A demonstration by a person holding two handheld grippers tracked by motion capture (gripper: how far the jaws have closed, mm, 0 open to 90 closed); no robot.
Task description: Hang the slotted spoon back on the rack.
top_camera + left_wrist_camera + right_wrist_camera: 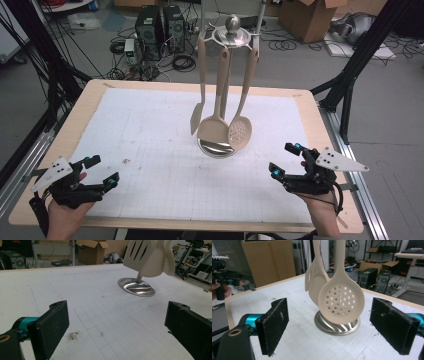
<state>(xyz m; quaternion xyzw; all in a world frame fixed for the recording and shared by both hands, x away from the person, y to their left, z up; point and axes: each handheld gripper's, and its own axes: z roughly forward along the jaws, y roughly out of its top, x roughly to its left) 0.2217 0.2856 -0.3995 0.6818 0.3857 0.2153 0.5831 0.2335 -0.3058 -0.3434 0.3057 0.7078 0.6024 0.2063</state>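
Hanging upright from the stand [231, 31] near the table's [100, 90] far edge, the skimmer [240, 132] has its long axis vertical and lies forward and left of the right gripper [285, 159], the nearer one. Its jaws gape wide, empty. The left gripper [102, 170] near the table's left front corner is likewise wide open, holding nothing.

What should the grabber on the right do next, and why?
Probably ease the right gripper forward toward the holey spoon. Its fingers are wide open and empty, and that spoon hangs on the stand straight ahead of them, nearest of the three utensils.
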